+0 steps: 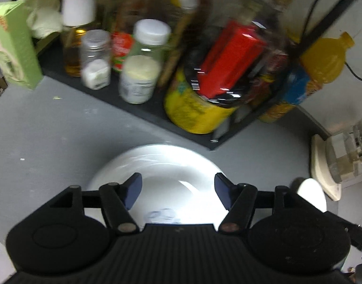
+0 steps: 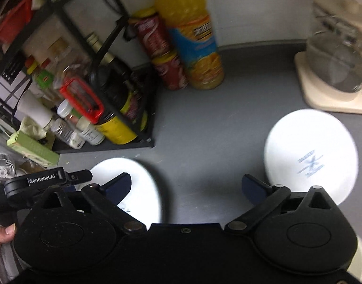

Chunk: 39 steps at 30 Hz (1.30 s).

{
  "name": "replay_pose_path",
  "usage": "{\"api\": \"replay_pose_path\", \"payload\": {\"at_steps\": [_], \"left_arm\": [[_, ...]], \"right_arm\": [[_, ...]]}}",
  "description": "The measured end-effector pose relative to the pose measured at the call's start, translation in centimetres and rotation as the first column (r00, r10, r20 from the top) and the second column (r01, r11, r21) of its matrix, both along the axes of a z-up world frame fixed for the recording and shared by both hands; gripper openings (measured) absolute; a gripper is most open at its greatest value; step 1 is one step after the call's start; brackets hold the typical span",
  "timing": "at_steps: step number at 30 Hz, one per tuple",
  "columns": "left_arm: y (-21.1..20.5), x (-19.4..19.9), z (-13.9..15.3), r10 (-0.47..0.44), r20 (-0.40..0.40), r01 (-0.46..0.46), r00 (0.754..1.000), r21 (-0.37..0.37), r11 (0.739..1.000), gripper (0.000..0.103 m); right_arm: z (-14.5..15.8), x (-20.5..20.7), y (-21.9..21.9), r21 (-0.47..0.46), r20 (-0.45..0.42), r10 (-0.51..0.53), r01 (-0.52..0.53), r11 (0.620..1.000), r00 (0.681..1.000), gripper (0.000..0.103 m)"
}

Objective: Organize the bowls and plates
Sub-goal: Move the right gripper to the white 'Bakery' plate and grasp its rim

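While both views came through smeared with motion blur, I could see my left hand-held gripper point(image 1: 178, 190) hanging released above a white bowl point(image 1: 157, 165) on the grey desk point(image 1: 50, 142); its dark blue pads point(image 1: 134, 188) stood apart over the bowl's rim area without pressing on it, and nothing was gripped between them. Just behind the bowl sat a black rack point(image 1: 133, 108) crowded with spice jars, a yellow tin and a red box; an orange juice bottle point(image 1: 323, 64) stood at its far end.

From the right wrist view, my right hand-held gripper point(image 2: 187, 185) was spread wide and empty over bare desk; a second white dish with a faint blue mark point(image 2: 311, 151) lay ahead and to its right, clear of the pads; the first bowl appeared to its left, near the rack's corner. A glass jug on a cream base point(image 2: 334, 71) stood beyond the marked dish; a thumb point(image 2: 2, 235) showed at the lower left edge.
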<state>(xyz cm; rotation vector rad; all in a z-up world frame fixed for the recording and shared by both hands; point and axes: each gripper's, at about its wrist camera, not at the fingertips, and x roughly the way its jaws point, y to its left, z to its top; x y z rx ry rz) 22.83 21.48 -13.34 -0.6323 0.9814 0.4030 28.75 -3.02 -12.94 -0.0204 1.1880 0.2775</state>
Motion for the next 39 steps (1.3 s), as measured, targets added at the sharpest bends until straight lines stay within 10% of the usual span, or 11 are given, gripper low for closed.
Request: {"api": "replay_pose_path", "payload": {"at_steps": [39], "left_arm": [[-19.4,13.9,-6.6,-0.229,-0.053,0.220,0.972,-0.146,0.965,0.066]], "right_arm": [[-2.4,4.9,-22.2,-0.082,-0.078,-0.174,0.168,0.982,0.982,0.090]]}}
